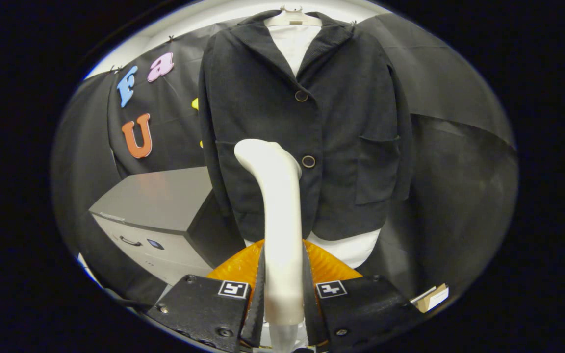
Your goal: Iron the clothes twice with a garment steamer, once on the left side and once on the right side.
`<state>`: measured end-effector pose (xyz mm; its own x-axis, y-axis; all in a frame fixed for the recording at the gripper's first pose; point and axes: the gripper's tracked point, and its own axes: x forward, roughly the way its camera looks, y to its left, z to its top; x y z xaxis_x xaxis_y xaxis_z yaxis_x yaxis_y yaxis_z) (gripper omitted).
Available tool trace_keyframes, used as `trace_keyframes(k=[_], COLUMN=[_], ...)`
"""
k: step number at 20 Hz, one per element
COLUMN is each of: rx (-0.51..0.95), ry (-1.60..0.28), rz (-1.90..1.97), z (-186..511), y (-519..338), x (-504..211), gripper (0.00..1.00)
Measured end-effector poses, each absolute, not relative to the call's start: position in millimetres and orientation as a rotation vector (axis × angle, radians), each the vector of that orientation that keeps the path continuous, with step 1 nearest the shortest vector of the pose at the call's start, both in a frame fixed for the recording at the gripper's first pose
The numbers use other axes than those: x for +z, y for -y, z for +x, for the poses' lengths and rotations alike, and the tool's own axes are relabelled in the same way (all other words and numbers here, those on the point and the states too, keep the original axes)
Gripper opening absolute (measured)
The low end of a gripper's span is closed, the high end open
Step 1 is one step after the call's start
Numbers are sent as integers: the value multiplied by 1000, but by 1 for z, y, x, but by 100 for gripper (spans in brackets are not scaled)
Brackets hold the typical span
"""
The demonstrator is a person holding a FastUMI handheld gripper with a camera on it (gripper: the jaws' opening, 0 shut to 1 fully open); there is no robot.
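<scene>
Gripper (282,294) clamps steamer (275,206); jacket (307,127) beyond.

You see a grey cabinet (157,215) with a dark handle (130,241) against the booth's black cloth wall (459,162); a small cardboard box (432,298) sits opposite.

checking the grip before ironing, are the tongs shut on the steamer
Shut: both fingers of the tongs press the white plastic garment steamer's upright handle, one on each side.

Black jacket (307,132) — white steamer (280,220)
</scene>
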<state>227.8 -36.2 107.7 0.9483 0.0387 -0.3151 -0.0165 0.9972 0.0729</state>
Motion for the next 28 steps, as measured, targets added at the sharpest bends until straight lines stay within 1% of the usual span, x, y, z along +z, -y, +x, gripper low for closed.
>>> trace_keyframes(k=[9, 21, 28], rx=[25, -11, -17], ry=[-323, -444, -484], rz=[76, 45, 46], z=[227, 227, 223], y=[39, 41, 40], x=[92, 23, 6], gripper=[37, 37, 37])
